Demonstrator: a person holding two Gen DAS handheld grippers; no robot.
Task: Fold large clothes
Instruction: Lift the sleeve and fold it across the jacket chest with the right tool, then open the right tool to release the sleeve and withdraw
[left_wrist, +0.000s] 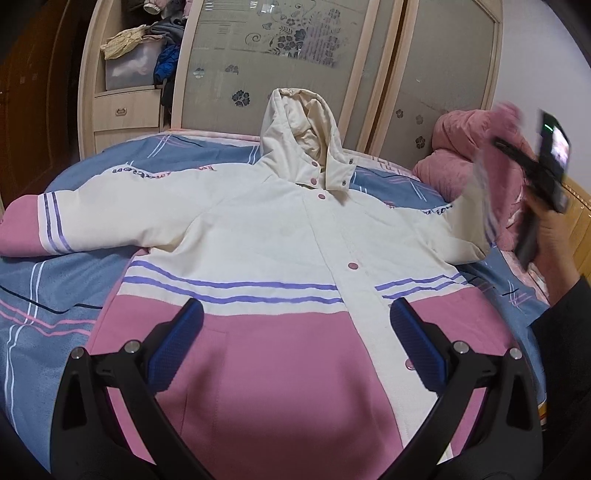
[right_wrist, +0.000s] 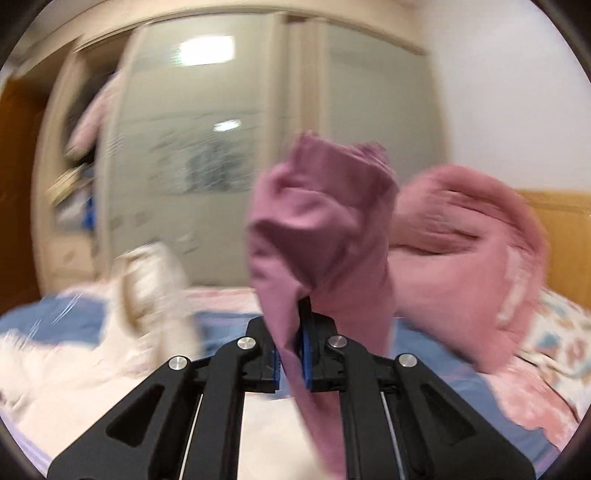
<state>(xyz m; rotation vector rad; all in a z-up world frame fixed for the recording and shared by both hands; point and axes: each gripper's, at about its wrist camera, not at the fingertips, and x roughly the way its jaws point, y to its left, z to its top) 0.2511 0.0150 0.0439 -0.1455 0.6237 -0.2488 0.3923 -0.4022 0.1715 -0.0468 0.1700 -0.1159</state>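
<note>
A: Left gripper (left_wrist: 295, 343)?
B: Spread wide, hovering over pink hem of jacket (left_wrist: 280, 240) lying flat on bed (left_wrist: 66, 288) ahead

A: Right gripper (right_wrist: 293, 354)?
B: Clamped on pink sleeve cuff (right_wrist: 317, 221), lifted just ahead, blurred

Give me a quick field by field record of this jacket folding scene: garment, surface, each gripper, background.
garment: hooded jacket, cream top, pink bottom, lying face up, snaps closed
surface: bed with blue patterned sheet
left gripper: open, above the pink hem, holding nothing
right gripper: shut on the pink sleeve cuff, lifted off the bed
background: wardrobe; pink quilt bundled by the headboard
</note>
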